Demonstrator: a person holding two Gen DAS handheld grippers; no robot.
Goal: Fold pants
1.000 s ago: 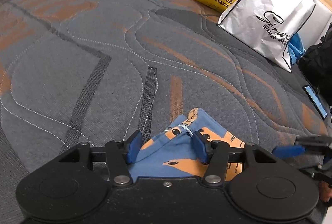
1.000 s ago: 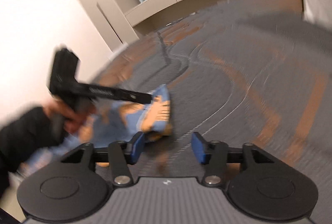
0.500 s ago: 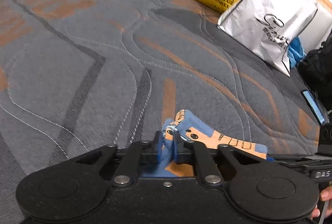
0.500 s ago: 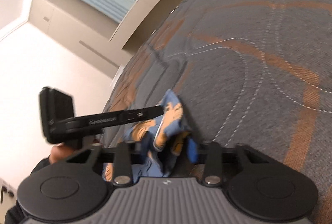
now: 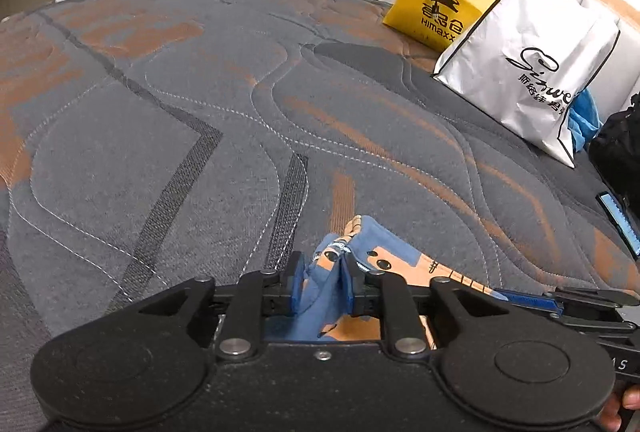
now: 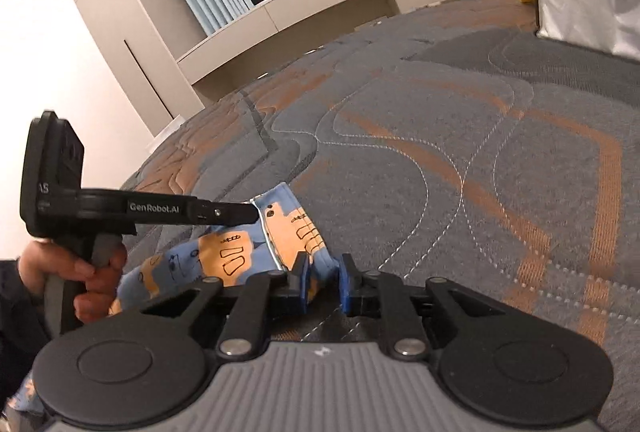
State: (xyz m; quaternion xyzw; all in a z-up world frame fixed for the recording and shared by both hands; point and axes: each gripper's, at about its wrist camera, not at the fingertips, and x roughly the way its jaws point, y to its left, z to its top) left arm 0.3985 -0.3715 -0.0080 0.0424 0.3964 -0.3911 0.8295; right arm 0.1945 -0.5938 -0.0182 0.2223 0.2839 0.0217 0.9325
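1. Left gripper [image 5: 322, 290]: jaws pinch a bunched corner of the pants [image 5: 384, 264] and are opening slightly; blue cloth fills the gap. The gripper body hides the cloth nearer the camera.
2. Pants: blue with orange cartoon prints and a pale edge; they lie on the bed [image 5: 200, 135], stretched from the left jaws rightward to the right jaws. The far end is cut off below the left hand [image 6: 80, 272].
3. Right gripper [image 6: 323, 284]: jaws closing on a fold of the pants; cloth sits between them, nearer its left jaw.
4. Beyond the jaws to the right: yellow bag [image 5: 440, 3], white bag [image 5: 532, 63].
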